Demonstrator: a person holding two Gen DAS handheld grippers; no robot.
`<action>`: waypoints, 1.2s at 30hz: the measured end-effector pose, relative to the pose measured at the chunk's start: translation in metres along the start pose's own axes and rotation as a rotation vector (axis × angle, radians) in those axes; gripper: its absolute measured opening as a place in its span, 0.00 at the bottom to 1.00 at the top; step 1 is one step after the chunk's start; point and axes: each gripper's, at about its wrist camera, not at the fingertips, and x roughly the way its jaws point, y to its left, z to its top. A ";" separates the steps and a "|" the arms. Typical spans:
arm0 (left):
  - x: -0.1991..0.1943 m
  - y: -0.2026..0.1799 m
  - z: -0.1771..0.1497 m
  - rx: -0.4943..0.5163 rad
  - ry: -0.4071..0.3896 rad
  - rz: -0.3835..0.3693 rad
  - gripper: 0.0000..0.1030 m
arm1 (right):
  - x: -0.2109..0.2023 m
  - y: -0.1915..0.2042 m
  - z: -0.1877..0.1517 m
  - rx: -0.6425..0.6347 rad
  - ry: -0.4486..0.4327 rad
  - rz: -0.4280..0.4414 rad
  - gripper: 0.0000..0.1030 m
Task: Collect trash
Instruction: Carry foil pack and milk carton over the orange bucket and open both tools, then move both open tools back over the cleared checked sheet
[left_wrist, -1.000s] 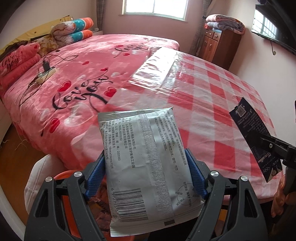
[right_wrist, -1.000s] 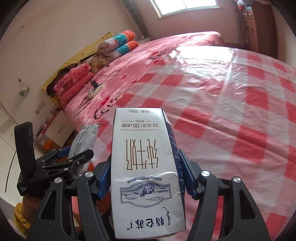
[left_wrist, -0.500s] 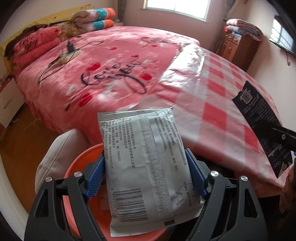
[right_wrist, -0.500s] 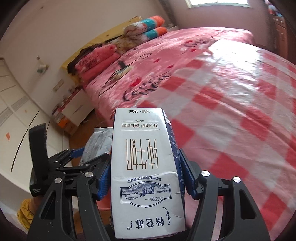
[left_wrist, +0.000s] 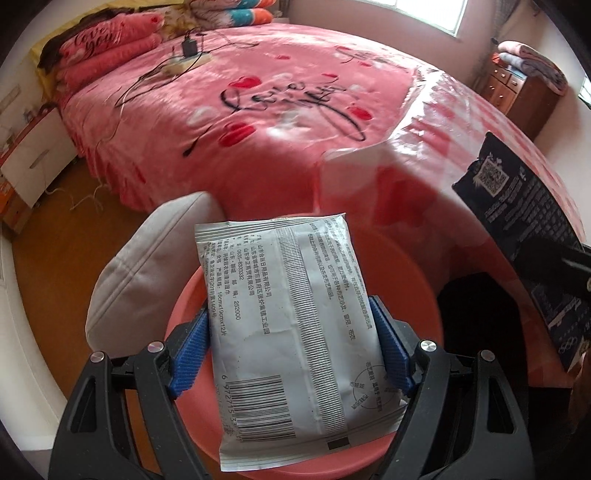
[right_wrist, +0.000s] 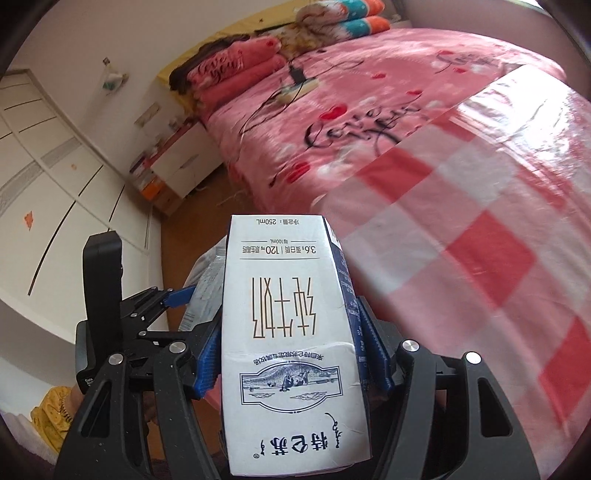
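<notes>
Gripping a grey-white packet (left_wrist: 291, 332) between blue pads pressed to its two long edges, the left gripper (left_wrist: 291, 354) hung tilted down over a round orange basin (left_wrist: 410, 280) at the foot of a bed. In that left wrist view the packet's printed back and barcode faced the camera, its upper end above the basin's far rim. A pale cushion (left_wrist: 147, 273) lay against the basin's left side, and the pink bedspread (left_wrist: 258, 110) with hearts and script filled the background. At the right edge the dark side of a milk carton (left_wrist: 524, 229) showed.

The right wrist view showed the right gripper (right_wrist: 291, 354) clamped on the white milk carton (right_wrist: 288, 332), its print upside down, held above the bed's edge where a red-and-white checked sheet (right_wrist: 480, 258) covered the mattress. To the left, the left gripper (right_wrist: 173, 299) carried its packet (right_wrist: 207, 288), partly hidden behind the carton. White wardrobe doors (right_wrist: 55, 192) stood beyond.
</notes>
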 end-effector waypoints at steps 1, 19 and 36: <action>0.002 0.003 -0.001 -0.006 0.004 0.002 0.78 | 0.005 0.002 0.000 -0.005 0.009 0.004 0.63; 0.006 0.012 0.004 -0.016 0.009 0.085 0.80 | -0.003 0.009 -0.013 -0.067 -0.049 -0.109 0.86; -0.032 -0.063 0.041 0.113 -0.183 0.064 0.87 | -0.073 -0.032 -0.022 -0.013 -0.243 -0.264 0.90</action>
